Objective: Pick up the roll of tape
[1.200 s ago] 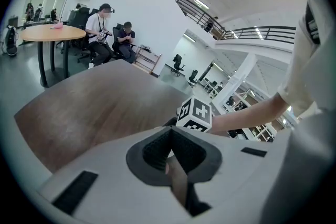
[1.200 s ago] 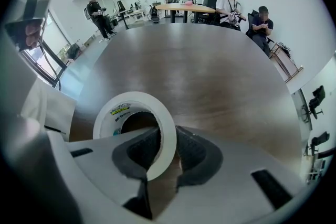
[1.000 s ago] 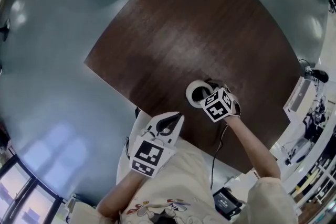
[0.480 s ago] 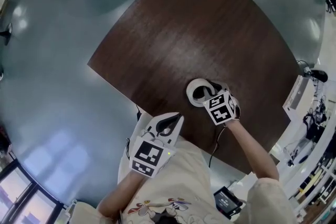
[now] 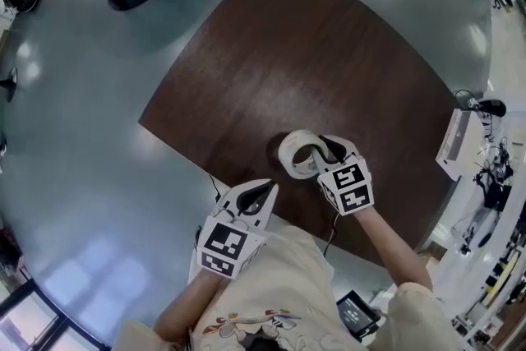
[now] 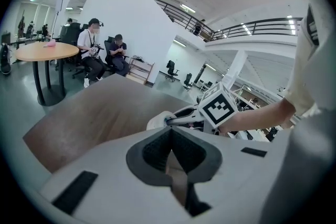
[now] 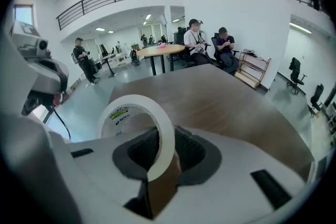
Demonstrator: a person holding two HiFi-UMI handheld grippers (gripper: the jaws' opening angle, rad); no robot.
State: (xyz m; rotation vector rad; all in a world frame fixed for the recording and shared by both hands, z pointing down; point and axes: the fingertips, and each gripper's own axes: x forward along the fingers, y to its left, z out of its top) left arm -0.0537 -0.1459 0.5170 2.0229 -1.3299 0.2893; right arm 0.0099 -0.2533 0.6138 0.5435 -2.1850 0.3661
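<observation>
Above the worktop [image 5: 312,53], my right tongs [image 5: 327,152] are clamped on the roll of tape [image 5: 285,152]; left tongs [image 5: 261,191] closed, empty. Pickup looks done.

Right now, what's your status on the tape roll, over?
Right gripper shut on the roll of tape, held off the wooden table. Left gripper shut, empty. Nothing in the way.
</observation>
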